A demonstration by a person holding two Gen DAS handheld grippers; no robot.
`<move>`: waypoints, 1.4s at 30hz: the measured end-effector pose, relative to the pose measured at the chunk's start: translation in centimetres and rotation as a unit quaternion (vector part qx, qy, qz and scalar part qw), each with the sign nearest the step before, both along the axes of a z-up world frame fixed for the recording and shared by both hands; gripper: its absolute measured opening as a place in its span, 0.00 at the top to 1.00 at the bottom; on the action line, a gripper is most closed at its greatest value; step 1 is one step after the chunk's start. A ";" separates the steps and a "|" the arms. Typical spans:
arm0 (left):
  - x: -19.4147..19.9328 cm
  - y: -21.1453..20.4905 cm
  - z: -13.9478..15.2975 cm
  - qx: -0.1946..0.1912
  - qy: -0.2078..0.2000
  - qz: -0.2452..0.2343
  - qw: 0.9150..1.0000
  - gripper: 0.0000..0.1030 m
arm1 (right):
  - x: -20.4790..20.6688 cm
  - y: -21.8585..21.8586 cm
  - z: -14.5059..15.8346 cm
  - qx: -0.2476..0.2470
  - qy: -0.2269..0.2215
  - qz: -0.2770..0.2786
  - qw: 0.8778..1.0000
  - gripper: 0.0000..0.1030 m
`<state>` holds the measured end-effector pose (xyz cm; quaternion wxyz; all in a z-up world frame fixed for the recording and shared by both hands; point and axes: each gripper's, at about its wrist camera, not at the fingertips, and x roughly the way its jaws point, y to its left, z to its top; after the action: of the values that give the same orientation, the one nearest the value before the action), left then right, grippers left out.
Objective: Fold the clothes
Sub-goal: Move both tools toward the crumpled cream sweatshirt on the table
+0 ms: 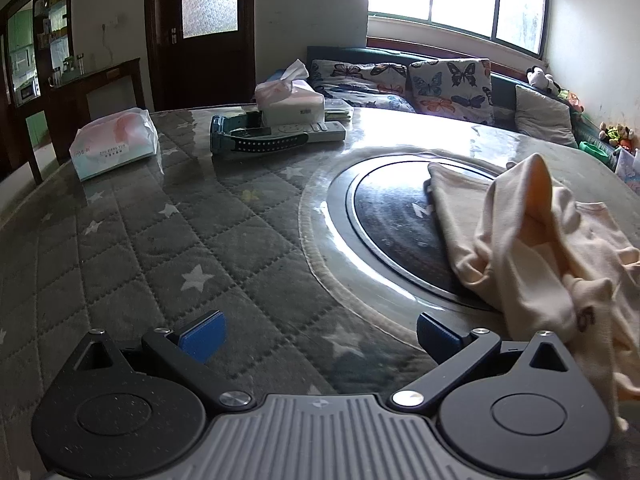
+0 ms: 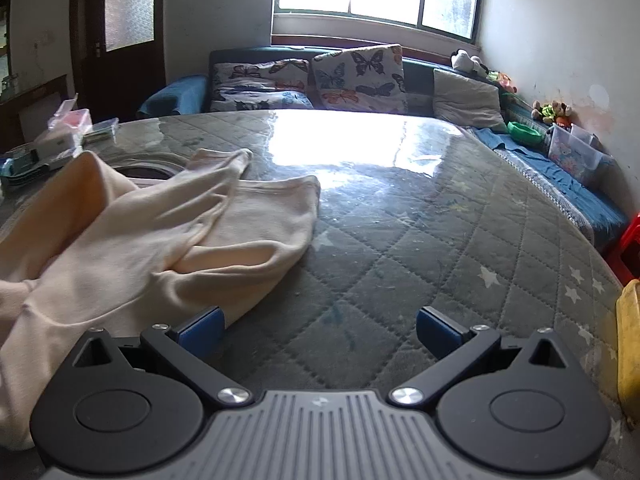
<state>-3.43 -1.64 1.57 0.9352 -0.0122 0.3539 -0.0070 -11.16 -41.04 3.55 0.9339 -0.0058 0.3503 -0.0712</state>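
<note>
A cream garment [image 1: 532, 240] lies crumpled on the glass-topped table, at the right of the left wrist view, partly over a round dark inset [image 1: 392, 216]. In the right wrist view the same garment [image 2: 152, 240] spreads across the left, two leg-like ends pointing away. My left gripper [image 1: 320, 338] is open and empty, low over the table, left of the garment. My right gripper [image 2: 320, 326] is open and empty; its left blue pad [image 2: 200, 330] sits at the garment's near edge.
A tissue pack [image 1: 114, 144], a tissue box [image 1: 290, 98], a remote [image 1: 296, 132] and a blue strapped item [image 1: 248, 140] lie at the table's far left. A sofa with butterfly cushions [image 2: 356, 76] stands behind. A yellow object [image 2: 628, 344] is at the right edge.
</note>
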 end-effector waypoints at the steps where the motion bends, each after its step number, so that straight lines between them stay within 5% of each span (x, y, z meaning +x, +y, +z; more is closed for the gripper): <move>1: -0.2 0.0 0.1 -0.005 0.000 0.000 1.000 0.00 | -0.3 0.2 0.1 -0.001 -0.001 0.003 1.000 0.00; 42: -5.5 -5.5 0.6 0.003 0.025 -0.087 0.996 0.00 | -6.0 6.6 0.4 0.033 -0.004 0.103 0.994 0.01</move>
<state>-8.91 -7.17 2.19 0.9218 0.0212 0.3771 -0.0871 -17.12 -34.47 3.92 0.9374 -0.0108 0.3462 0.0367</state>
